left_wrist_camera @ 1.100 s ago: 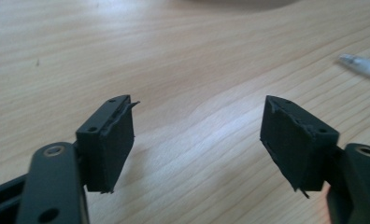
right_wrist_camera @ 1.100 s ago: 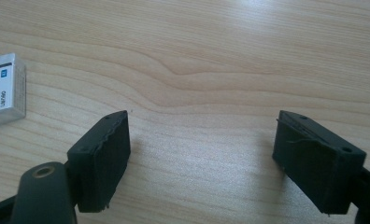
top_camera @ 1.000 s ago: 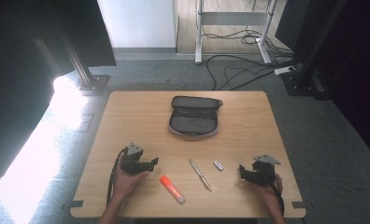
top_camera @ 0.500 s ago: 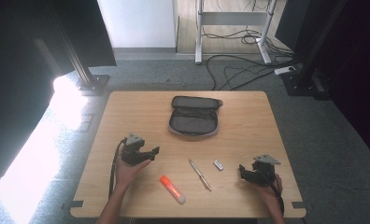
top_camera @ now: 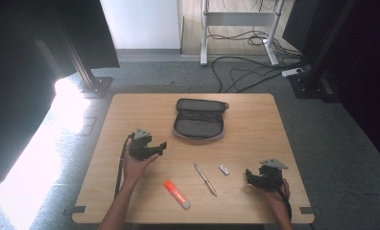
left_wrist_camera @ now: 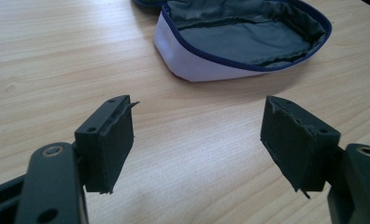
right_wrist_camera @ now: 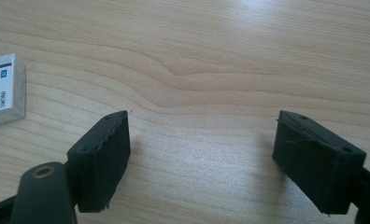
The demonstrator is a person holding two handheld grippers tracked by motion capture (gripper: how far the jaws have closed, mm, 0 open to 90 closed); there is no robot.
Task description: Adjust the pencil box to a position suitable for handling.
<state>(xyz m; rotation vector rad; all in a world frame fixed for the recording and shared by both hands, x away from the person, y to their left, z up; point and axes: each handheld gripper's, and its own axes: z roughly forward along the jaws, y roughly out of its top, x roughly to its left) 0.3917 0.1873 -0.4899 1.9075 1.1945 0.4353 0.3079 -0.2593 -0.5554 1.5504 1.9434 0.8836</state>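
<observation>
An open grey zip pouch (top_camera: 199, 120) lies at the middle back of the wooden table (top_camera: 255, 117); the left gripper view shows its grey lining and blue zip (left_wrist_camera: 248, 39) just ahead. My left gripper (top_camera: 161, 146) hovers left of the pouch, jaws wide open and empty (left_wrist_camera: 197, 149). An orange glue stick (top_camera: 177, 194), a pen (top_camera: 205, 178) and a small white eraser (top_camera: 224, 169) lie near the front. My right gripper (top_camera: 249, 176) sits at the front right, open and empty (right_wrist_camera: 202, 158), with the eraser (right_wrist_camera: 3, 88) to its left.
Black stands, a white-framed desk and loose cables (top_camera: 245, 72) sit on the carpet beyond the table. Bright light falls on the floor at the left (top_camera: 39, 143).
My left gripper has moved away from the front edge toward the pouch and up the table. The right gripper has stayed in place.
</observation>
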